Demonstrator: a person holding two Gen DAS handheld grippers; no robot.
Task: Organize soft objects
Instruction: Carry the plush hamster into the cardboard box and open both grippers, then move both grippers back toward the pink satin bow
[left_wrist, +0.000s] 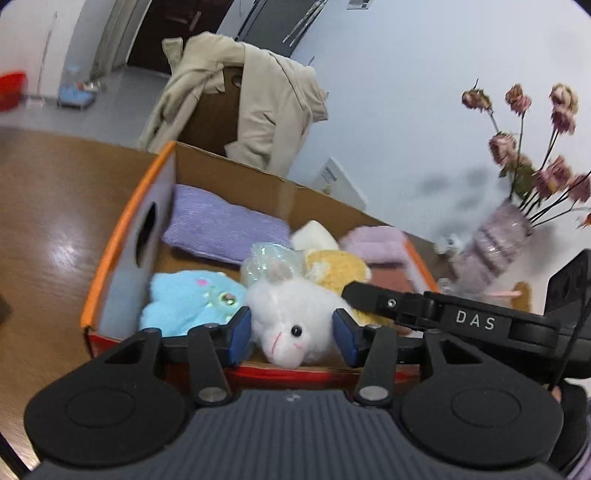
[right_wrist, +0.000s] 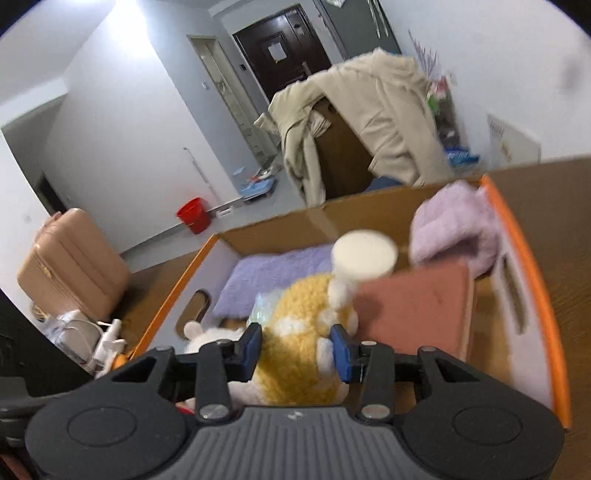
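1. Left wrist view: a white plush animal toy (left_wrist: 291, 314) is clamped between the blue pads of the left gripper (left_wrist: 291, 334) over the near edge of the orange-rimmed cardboard box (left_wrist: 122, 236); its snout is pointed toward the camera, its long axis lying along the fingers.
2. Right wrist view: a yellow-and-white fleecy plush toy (right_wrist: 295, 354) is pinched by the right gripper (right_wrist: 295, 350) above the box, its long axis running away from the camera.

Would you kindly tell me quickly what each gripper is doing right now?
Left gripper: closed on the white plush toy.
Right gripper: closed on the yellow plush toy.
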